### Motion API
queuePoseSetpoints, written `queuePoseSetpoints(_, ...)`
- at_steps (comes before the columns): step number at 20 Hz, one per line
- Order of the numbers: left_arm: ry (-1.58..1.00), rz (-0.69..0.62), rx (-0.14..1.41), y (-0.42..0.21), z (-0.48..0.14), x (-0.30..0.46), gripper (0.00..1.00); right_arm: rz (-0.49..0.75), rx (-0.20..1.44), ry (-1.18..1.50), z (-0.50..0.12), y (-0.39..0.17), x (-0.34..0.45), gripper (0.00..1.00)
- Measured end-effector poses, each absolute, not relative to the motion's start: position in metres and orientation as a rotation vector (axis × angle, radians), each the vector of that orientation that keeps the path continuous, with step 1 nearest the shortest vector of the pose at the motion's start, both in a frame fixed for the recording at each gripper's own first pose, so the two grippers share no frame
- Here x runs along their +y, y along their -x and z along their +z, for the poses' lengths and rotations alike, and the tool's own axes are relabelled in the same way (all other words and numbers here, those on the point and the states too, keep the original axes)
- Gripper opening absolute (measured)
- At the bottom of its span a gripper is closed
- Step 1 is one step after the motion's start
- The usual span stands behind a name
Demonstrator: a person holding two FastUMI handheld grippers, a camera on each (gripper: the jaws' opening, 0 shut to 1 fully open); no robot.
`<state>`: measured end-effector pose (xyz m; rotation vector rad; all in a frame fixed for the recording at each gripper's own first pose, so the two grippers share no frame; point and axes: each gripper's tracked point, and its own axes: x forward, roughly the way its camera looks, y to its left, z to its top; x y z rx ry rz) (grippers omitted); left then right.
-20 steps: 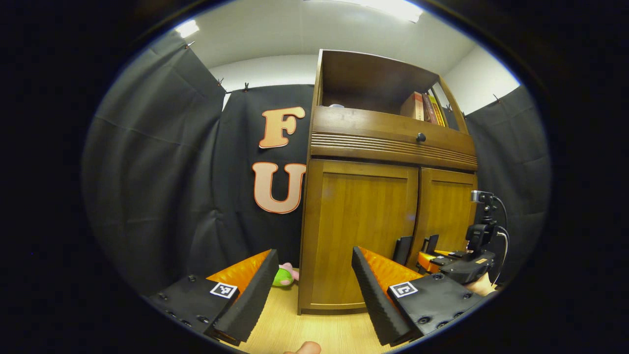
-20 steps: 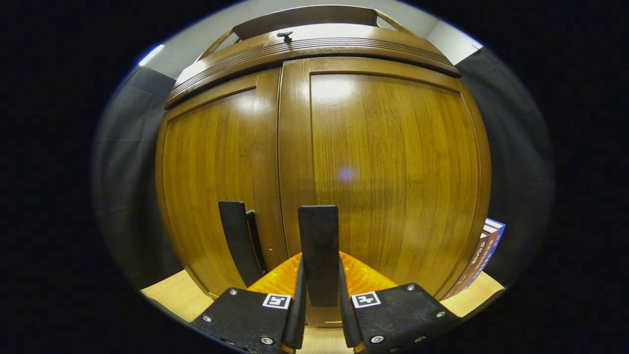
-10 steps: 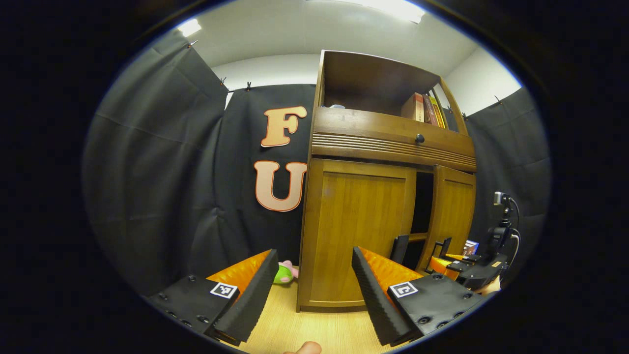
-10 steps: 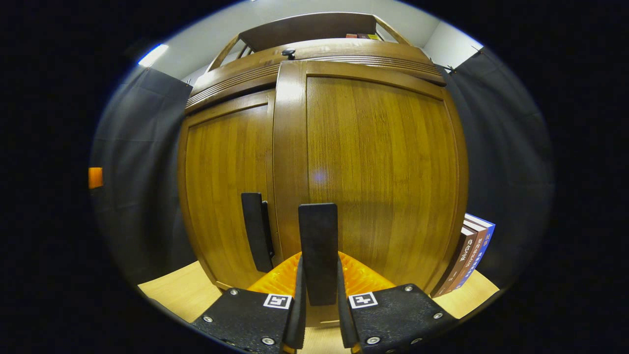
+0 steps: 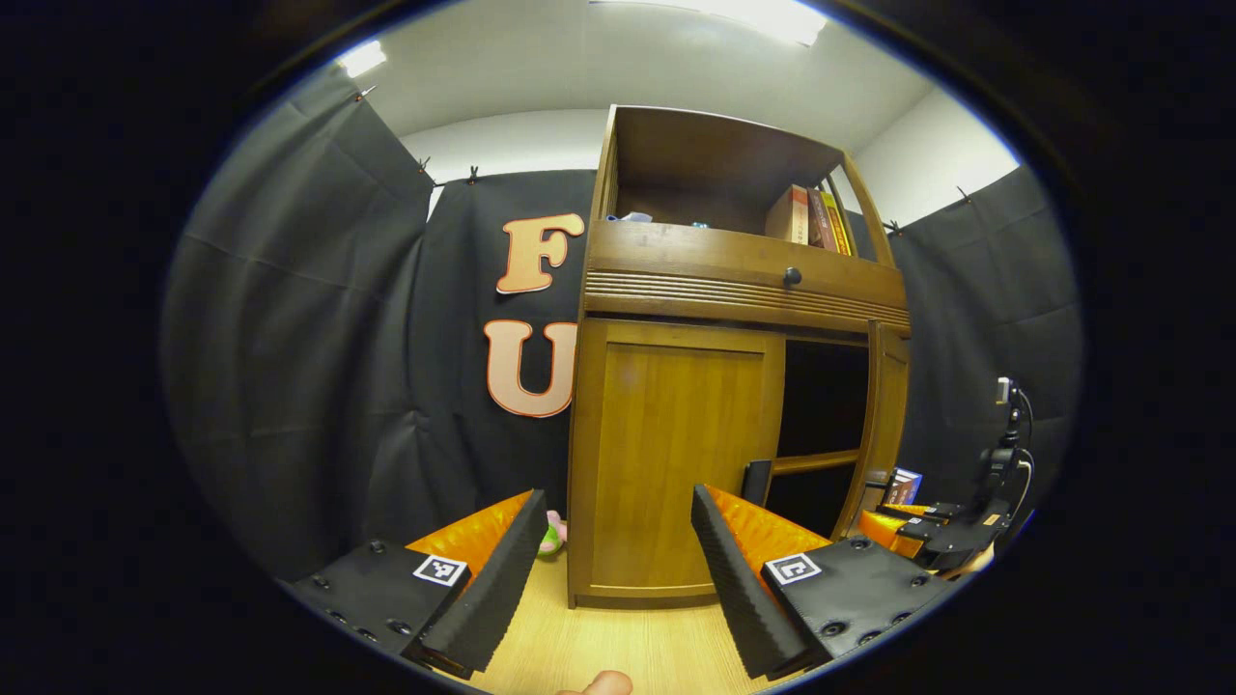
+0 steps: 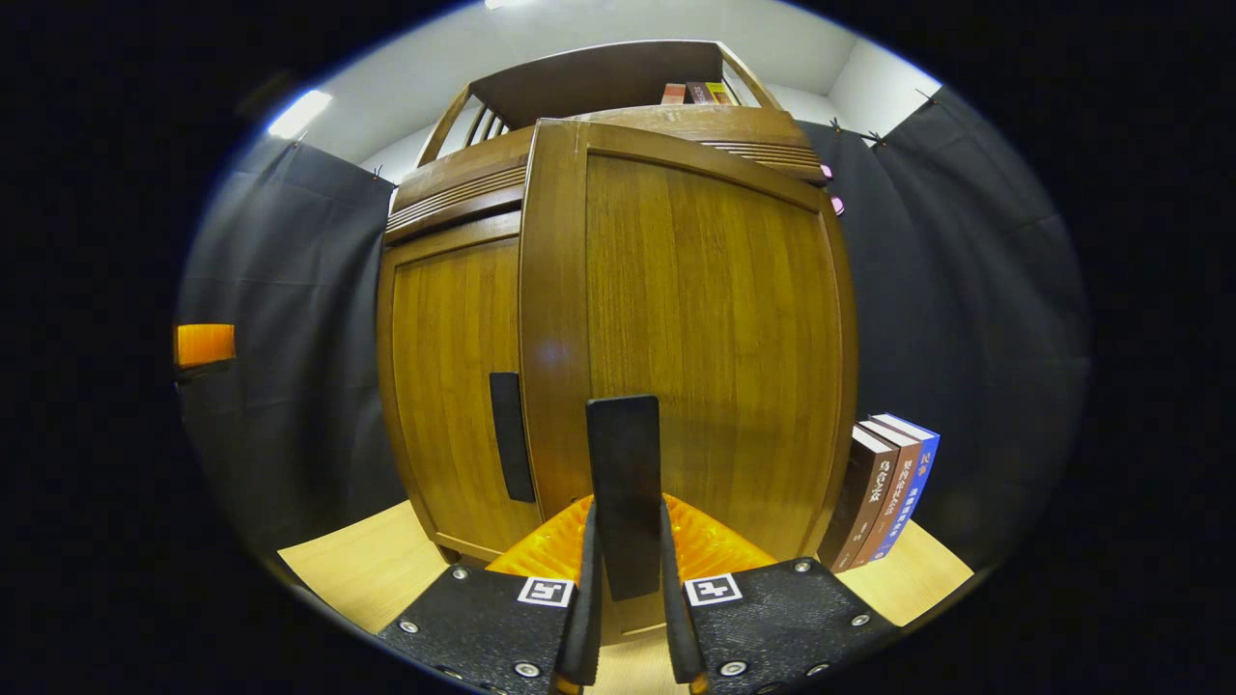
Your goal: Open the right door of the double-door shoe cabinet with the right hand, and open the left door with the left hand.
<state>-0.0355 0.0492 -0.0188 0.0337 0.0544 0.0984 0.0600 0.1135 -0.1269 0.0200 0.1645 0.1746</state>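
Right door swung out from the shoe cabinet (image 5: 734, 280)

Right gripper (image 6: 626, 483) fingers pinch the right door's (image 6: 695, 328) handle; left gripper (image 5: 608, 550) gapes wide before the closed left door (image 5: 676, 444).

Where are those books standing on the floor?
In the right gripper view, the books stand upright on the floor at lower right, just beside the open right door.

One shoe cabinet (image 5: 676, 454), two doors: one left door (image 5: 676, 463), one right door (image 6: 705, 357). Two handles (image 6: 506, 436). One drawer knob (image 5: 792, 277). Three books (image 6: 884, 492) on the floor, three more books (image 5: 806, 214) on the top shelf. One plush toy (image 5: 552, 534).
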Motion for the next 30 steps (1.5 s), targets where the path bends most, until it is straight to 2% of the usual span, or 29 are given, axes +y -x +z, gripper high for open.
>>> queuePoseSetpoints(3,-0.029,0.085,0.057,0.039,-0.018,0.040,0.96,0.174,0.164,-0.025,-0.124,-0.047,0.101,0.28)
queuePoseSetpoints(4,-0.026,0.080,0.059,0.040,-0.017,0.037,0.96,0.172,0.164,-0.028,-0.123,-0.043,0.096,0.20)
queuePoseSetpoints(9,-0.015,0.066,0.071,0.043,-0.020,0.026,0.95,0.160,0.165,-0.024,-0.120,-0.029,0.080,0.35)
queuePoseSetpoints(10,-0.015,0.064,0.073,0.044,-0.019,0.024,0.97,0.157,0.165,-0.024,-0.119,-0.027,0.076,0.35)
queuePoseSetpoints(11,-0.015,0.063,0.073,0.045,-0.019,0.023,0.97,0.155,0.166,-0.023,-0.119,-0.023,0.073,0.18)
queuePoseSetpoints(13,-0.017,0.058,0.072,0.046,-0.017,0.019,0.95,0.145,0.166,-0.023,-0.118,-0.019,0.064,0.18)
queuePoseSetpoints(14,-0.017,0.054,0.070,0.047,-0.016,0.016,0.95,0.137,0.165,-0.024,-0.117,-0.016,0.059,0.27)
queuePoseSetpoints(15,-0.018,0.050,0.068,0.048,-0.015,0.013,0.95,0.129,0.163,-0.024,-0.117,-0.013,0.054,0.27)
queuePoseSetpoints(16,-0.018,0.044,0.065,0.049,-0.014,0.009,0.95,0.121,0.161,-0.020,-0.116,-0.009,0.048,0.18)
queuePoseSetpoints(17,-0.019,0.039,0.064,0.050,-0.014,0.006,0.95,0.112,0.161,-0.019,-0.115,-0.006,0.042,0.24)
queuePoseSetpoints(22,-0.015,0.012,0.074,0.049,-0.016,-0.011,0.95,0.075,0.156,-0.007,-0.109,0.005,0.021,0.19)
queuePoseSetpoints(24,-0.004,0.002,0.081,0.048,-0.018,-0.015,0.95,0.064,0.153,-0.010,-0.108,0.010,0.014,0.27)
queuePoseSetpoints(26,0.005,0.002,0.083,0.047,-0.018,-0.018,0.96,0.057,0.152,-0.016,-0.107,0.013,0.005,0.25)
queuePoseSetpoints(27,0.005,0.003,0.082,0.046,-0.017,-0.019,0.96,0.049,0.150,-0.019,-0.106,0.014,0.000,0.14)
queuePoseSetpoints(29,0.000,0.003,0.078,0.045,-0.016,-0.022,0.97,0.036,0.147,-0.021,-0.105,0.017,-0.012,0.12)
queuePoseSetpoints(30,-0.006,0.002,0.075,0.045,-0.015,-0.025,0.98,0.033,0.145,-0.022,-0.104,0.017,-0.016,0.00)
